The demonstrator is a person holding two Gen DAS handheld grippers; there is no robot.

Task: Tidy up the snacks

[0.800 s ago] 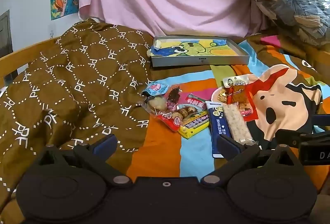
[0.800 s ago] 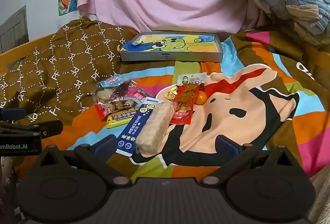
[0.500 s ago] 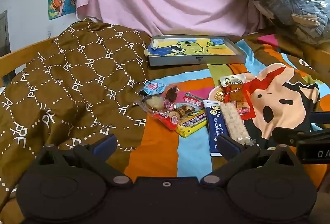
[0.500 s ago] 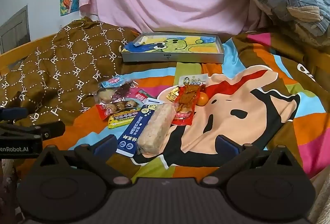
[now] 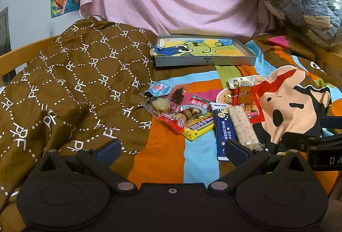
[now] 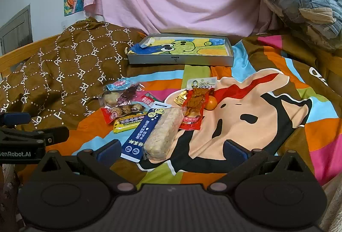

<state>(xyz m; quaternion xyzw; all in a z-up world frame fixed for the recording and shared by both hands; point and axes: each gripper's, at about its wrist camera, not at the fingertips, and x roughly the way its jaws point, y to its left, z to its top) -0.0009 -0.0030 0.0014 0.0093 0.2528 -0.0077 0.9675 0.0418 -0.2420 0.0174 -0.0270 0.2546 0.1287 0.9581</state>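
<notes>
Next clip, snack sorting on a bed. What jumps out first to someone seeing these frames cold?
A heap of snack packets lies mid-bed on a loud cartoon blanket, a long pale rice bar nearest the camera beside a navy packet. Behind them sits a shallow grey tray lined with a green cartoon picture. Both tongs, left and right, are open and empty.

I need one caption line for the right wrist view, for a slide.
Open right gripper hovers over snack packets piled on a cartoon blanket, with an empty grey tray behind.

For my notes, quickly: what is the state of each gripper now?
Left gripper: open, holding nothing.
Right gripper: open, holding nothing.
</notes>
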